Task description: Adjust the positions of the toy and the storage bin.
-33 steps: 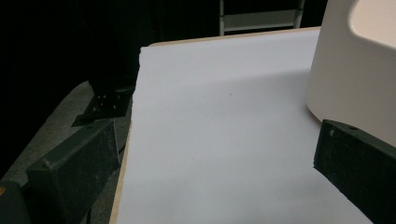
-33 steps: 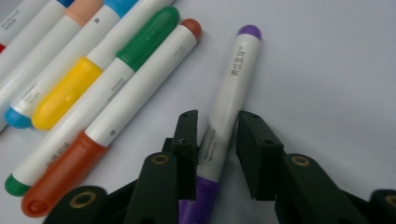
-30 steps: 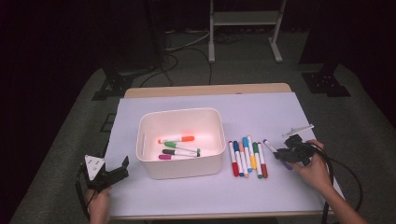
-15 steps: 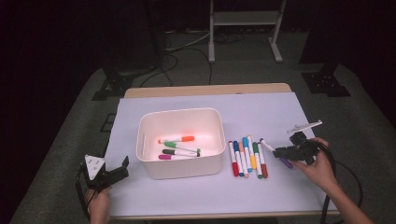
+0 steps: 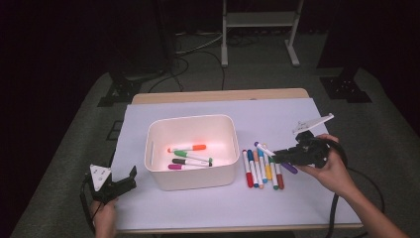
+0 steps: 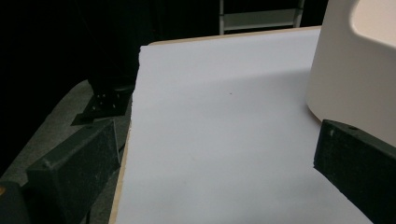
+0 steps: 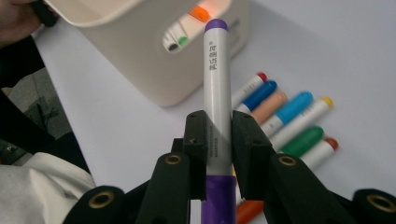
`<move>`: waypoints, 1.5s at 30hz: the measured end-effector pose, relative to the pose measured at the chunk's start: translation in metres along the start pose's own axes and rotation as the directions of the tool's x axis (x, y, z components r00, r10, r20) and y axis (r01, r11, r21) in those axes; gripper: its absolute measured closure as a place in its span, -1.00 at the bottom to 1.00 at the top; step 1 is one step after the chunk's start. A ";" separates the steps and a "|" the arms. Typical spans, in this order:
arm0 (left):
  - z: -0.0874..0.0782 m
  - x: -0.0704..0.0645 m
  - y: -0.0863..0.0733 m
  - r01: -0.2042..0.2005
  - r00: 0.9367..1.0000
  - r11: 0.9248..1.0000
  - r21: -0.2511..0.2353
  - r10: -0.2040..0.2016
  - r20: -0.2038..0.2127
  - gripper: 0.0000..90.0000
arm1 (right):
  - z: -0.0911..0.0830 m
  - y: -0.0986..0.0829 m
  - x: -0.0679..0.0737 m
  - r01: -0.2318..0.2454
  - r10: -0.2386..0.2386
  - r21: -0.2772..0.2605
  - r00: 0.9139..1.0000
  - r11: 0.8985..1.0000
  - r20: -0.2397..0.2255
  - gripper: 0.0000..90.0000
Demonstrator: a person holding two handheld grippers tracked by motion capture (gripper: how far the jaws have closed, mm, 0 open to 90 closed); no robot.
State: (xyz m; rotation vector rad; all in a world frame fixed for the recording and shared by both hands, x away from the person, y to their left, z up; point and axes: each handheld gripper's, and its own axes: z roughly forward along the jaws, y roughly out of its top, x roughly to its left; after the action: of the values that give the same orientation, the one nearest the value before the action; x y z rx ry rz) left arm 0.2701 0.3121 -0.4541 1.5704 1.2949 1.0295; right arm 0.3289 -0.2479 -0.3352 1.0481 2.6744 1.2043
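One purple marker [image 7: 217, 93] clamped in right gripper [image 7: 218, 135], lower end hidden

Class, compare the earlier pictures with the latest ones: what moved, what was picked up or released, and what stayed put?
The right tongs, shut on the purple marker, lifted it off the table and swung it left, toward the white bin. The left tongs stayed open and idle at the table's near left corner. The bin, the markers inside it and the row of markers beside it did not move.
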 end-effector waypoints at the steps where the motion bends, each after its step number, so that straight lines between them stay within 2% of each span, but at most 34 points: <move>1: 0.000 0.000 0.000 0.000 1.000 1.000 -0.001 0.000 0.000 -1.00 | 0.000 0.005 0.004 0.011 -0.011 -0.001 1.000 1.000 -0.005 0.68; 6: 0.000 0.000 0.000 0.001 1.000 1.000 0.002 -0.001 0.002 -1.00 | -0.001 0.026 0.020 0.055 -0.055 -0.010 0.997 0.998 -0.048 0.68; 14: 0.000 0.000 0.000 -0.002 1.000 1.000 0.003 0.002 0.003 -1.00 | 0.009 0.055 0.039 0.111 -0.111 -0.010 0.988 0.994 -0.107 0.68; 23: 0.000 0.000 0.000 0.000 1.000 1.000 0.004 0.000 0.004 -1.00 | 0.022 0.086 0.063 0.186 -0.185 -0.006 0.969 0.982 -0.164 0.68; 26: 0.000 0.000 0.000 -0.003 1.000 1.000 0.004 0.003 0.006 -1.00 | 0.027 0.095 0.071 0.196 -0.193 -0.003 0.965 0.981 -0.177 0.68; 31: 0.000 0.000 0.000 -0.003 1.000 1.000 0.003 0.003 0.007 -1.00 | 0.037 0.110 0.082 0.230 -0.224 0.006 0.953 0.973 -0.204 0.68; 35: 0.000 0.000 0.000 0.000 1.000 1.000 0.000 0.000 0.008 -1.00 | 0.046 0.122 0.087 0.263 -0.255 0.006 0.942 0.965 -0.217 0.68; 45: 0.000 0.000 0.000 -0.003 1.000 1.000 0.001 0.003 0.010 -1.00 | 0.075 0.137 0.098 0.284 -0.274 0.001 0.925 0.959 -0.262 0.68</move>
State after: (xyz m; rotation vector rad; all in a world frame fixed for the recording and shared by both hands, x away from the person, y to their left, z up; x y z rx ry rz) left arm 0.2702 0.3120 -0.4539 1.5769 1.2863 1.0221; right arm 0.3520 -0.0764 -0.2723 0.5123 2.9204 1.3143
